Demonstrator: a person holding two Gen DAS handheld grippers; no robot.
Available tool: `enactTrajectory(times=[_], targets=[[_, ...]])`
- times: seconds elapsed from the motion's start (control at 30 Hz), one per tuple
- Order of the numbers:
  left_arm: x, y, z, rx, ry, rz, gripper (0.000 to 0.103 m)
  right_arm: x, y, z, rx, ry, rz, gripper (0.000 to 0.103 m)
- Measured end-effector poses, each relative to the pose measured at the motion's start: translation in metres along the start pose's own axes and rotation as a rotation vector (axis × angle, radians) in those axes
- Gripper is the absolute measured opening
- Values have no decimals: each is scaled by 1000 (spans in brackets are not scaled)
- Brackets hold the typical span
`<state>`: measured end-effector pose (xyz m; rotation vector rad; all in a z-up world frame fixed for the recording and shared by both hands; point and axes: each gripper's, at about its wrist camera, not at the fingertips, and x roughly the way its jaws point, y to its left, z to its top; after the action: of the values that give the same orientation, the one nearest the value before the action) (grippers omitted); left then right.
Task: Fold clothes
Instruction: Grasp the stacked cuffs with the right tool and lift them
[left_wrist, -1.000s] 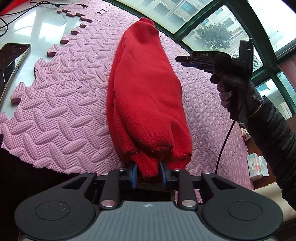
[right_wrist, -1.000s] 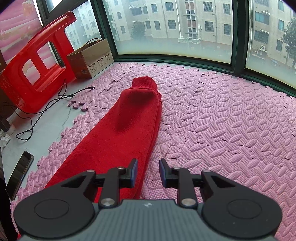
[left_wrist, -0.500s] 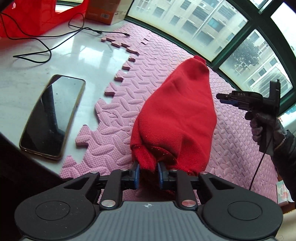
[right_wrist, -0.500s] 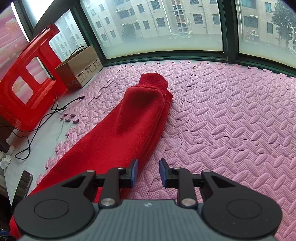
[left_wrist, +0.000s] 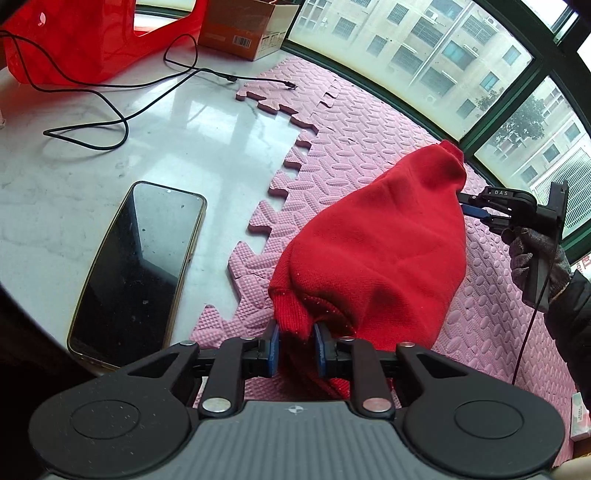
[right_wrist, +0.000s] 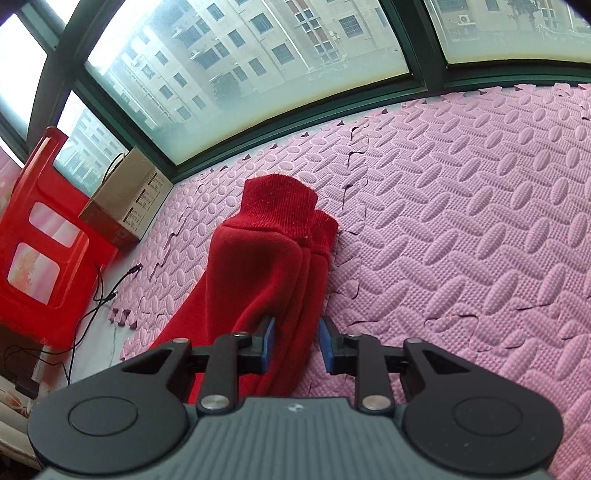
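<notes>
Left gripper (left_wrist: 295, 345) has its blue pads pinched on the ribbed cuff end of the red garment (left_wrist: 376, 258), lifting that end off the pink foam mat (left_wrist: 354, 122). Right gripper (right_wrist: 297, 343) sits farther along the same garment, jaws only narrowly apart, straddling the stacked folded edges; whether its pads are actually pressing the cloth I cannot tell. From the left wrist view its tips (left_wrist: 469, 208) reach in against the far side of the garment, near the other ribbed end.

Taking the garment as the landmark: it lies lengthwise on the mat, its far ribbed end (right_wrist: 280, 203) pointing toward the window, with the phone (left_wrist: 136, 273) and a black cable (left_wrist: 122, 122) off on the bare marble beside it.

To my eye the step is bringing the near end over toward the far end. To do it well, the left grip should stay firm on the cuff while it carries across, the right should pin the layers where the crease is wanted, and the lifted end should land squarely on the far cuffs without dragging the stack sideways.
</notes>
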<state>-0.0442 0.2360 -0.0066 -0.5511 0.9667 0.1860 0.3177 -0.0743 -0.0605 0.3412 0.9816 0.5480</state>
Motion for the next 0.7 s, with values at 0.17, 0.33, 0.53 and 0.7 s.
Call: enactTrajectory(times=[0.17, 0.33, 0.53, 0.7], targets=[[6, 1, 7, 4, 15, 10, 22, 7, -5, 8, 7, -6, 28, 26], [8, 0, 10, 6, 21, 14, 22, 6, -11, 11, 40, -26, 61, 28], [10, 1, 10, 7, 24, 20, 24, -2, -16, 16, 56, -63, 80, 36], [10, 2, 10, 2, 27, 22, 26, 5, -16, 20, 51, -57, 73, 42]])
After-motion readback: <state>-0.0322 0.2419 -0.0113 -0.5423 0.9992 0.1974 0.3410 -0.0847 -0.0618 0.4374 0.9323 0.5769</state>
